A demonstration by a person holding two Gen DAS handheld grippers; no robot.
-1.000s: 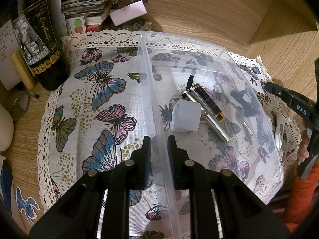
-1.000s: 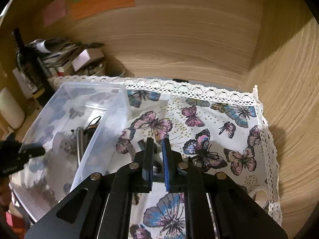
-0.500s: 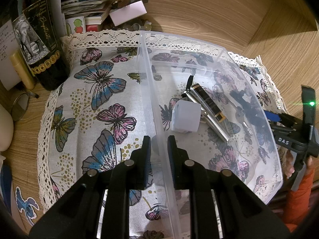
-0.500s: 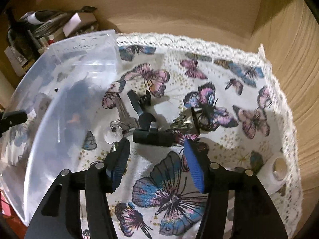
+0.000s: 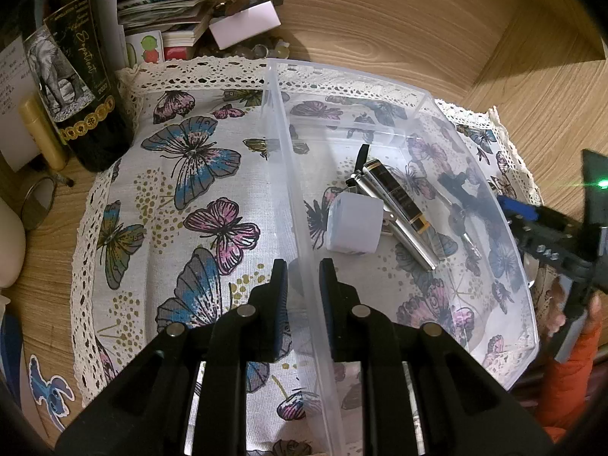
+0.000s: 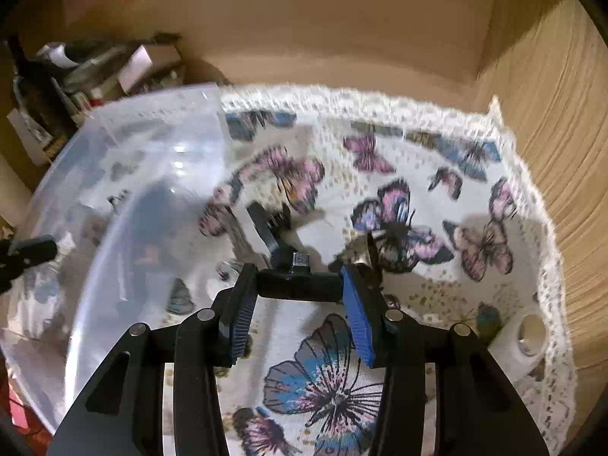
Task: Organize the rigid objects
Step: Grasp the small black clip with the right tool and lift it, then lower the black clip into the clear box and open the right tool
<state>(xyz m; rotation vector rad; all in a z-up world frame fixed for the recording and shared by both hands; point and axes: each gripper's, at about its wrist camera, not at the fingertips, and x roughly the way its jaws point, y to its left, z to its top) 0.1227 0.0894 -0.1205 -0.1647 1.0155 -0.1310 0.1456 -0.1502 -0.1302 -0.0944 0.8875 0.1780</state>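
Observation:
My left gripper (image 5: 303,269) is shut on the long side wall of a clear plastic bin (image 5: 288,144) that stands on the butterfly cloth (image 5: 197,197). A white cube (image 5: 355,224), a black-and-gold tube (image 5: 399,197) and a silver pen (image 5: 406,239) lie inside the bin. To the right of the bin (image 6: 152,159), my right gripper (image 6: 298,292) is low over the cloth. Its jaws are closing, and a small black adapter (image 6: 300,281) with a metal plug spans the gap, touching both blue pads. A black clip (image 6: 268,228) lies just beyond it.
A dark wine bottle (image 5: 72,76) and a stack of papers and books (image 5: 178,11) stand at the back left. A small round mirror (image 5: 38,205) lies by the cloth's left edge. A white tape roll (image 6: 526,338) sits at the cloth's right edge. Wooden walls close the back and right.
My right gripper opened, dropped toward the cloth and now narrows around the black adapter. The left gripper and the bin stayed still.

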